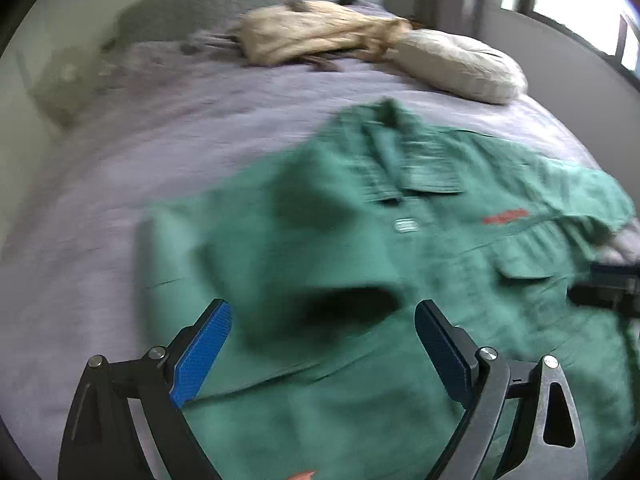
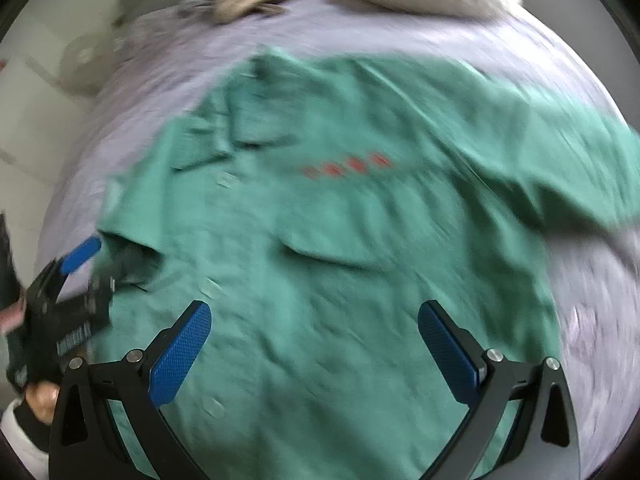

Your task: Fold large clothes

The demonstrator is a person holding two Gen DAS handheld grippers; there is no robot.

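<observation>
Blue-padded fingers point(image 1: 202, 354) of the left gripper point(image 1: 320, 344) are held spread wide above a green shirt point(image 1: 400, 260), with nothing pinched between them; the right gripper point(image 2: 316, 354) is likewise spread over the shirt's front, its pads clear of the cloth. The shirt is laid face up, collar toward the pillow point(image 1: 460, 64) and a beige bundle point(image 1: 312, 30) at the head end of the lavender-covered bed point(image 1: 140, 152). One sleeve is seen folded in over the chest beneath the left gripper, while the other sleeve is still stretched out toward the bed's far side edge. The first sleeve fold is judged done and let go. For the next move, the outstretched sleeve would need to be pinched near its cuff and carried across the chest. Both views are blurred, so fine creases cannot be read.
</observation>
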